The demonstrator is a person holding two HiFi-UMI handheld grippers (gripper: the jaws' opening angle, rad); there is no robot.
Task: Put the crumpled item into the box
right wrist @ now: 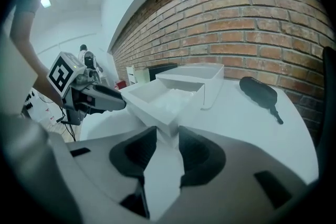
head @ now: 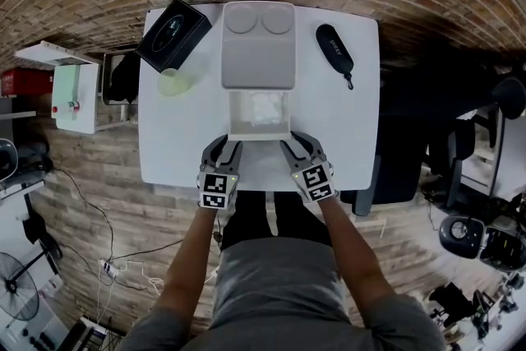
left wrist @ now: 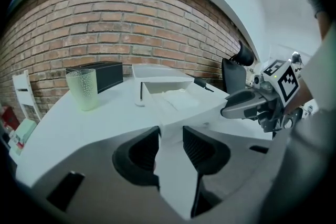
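Both grippers are working at the near end of the open box point(head: 259, 135) on the white table point(head: 345, 136). The left gripper point(left wrist: 171, 139) is holding its jaws at a narrow gap, with the box's near-left corner sitting between the pads, which are pressing against the white wall on either side. The right gripper point(right wrist: 168, 139) is doing the same at the near-right corner, jaws narrow and pads closing in on the wall edge. The crumpled item point(head: 265, 108), a white wad, is lying inside the box, just beyond both sets of jaws and between them. The lid point(head: 257, 45) is lying open and flat past the box, farther out from the jaws. A green cup point(head: 174, 82) and a black carton point(head: 173, 34) are standing well ahead of the left jaws and off to their left. A black case point(head: 334, 51) is lying ahead of the right jaws, off to their right.
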